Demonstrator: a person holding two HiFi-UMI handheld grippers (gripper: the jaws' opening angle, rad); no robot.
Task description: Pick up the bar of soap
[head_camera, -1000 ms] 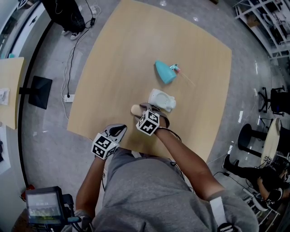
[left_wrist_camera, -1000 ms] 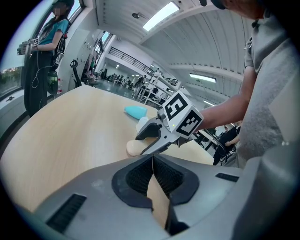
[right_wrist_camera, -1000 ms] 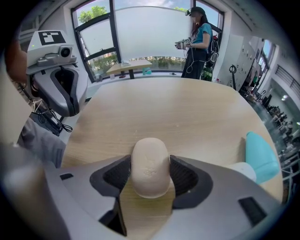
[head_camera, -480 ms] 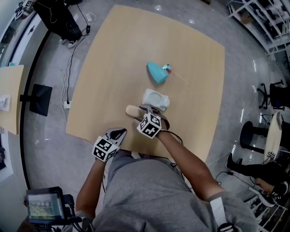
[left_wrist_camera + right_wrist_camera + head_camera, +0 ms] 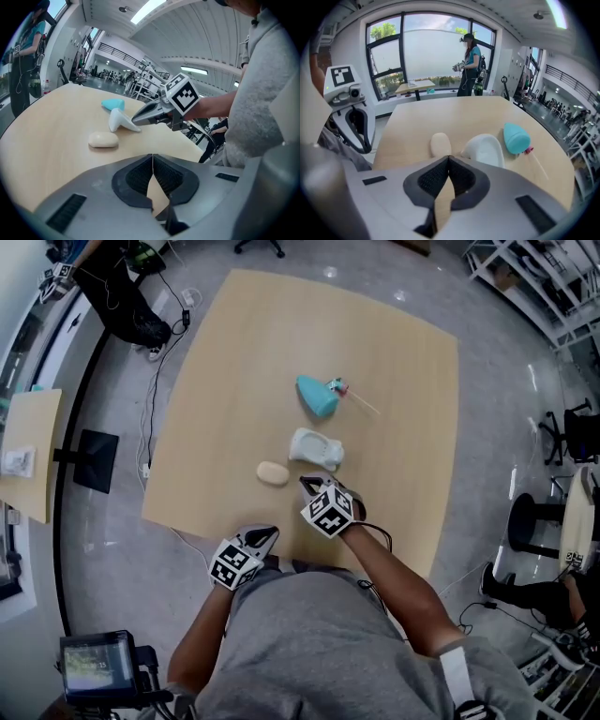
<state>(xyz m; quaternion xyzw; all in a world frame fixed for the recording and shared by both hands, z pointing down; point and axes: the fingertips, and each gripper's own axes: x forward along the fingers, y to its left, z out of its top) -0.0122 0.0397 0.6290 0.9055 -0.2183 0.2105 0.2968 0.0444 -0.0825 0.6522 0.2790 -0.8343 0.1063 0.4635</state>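
The cream oval bar of soap [image 5: 273, 472] lies free on the wooden table [image 5: 234, 381], left of a white soap dish [image 5: 315, 448]. My right gripper [image 5: 307, 483] is a short way to the soap's right and nearer to me, shut and empty. In the right gripper view its jaws [image 5: 449, 159] meet, with the soap [image 5: 439, 143] just beyond them. My left gripper [image 5: 270, 532] hangs at the table's near edge, also shut with nothing in it [image 5: 152, 157]. From there the soap [image 5: 103, 139] and the right gripper [image 5: 136, 120] show ahead.
A teal object [image 5: 317, 395] with a thin stick lies beyond the dish. The table's near edge runs just under both grippers. A person [image 5: 469, 61] stands by the windows past the far side. Cables, a stool [image 5: 525, 519] and a second table [image 5: 23, 451] surround the table.
My right gripper, which stood open over the soap, has pulled back toward me and to the right and shut empty. The soap stays on the table, now uncovered.
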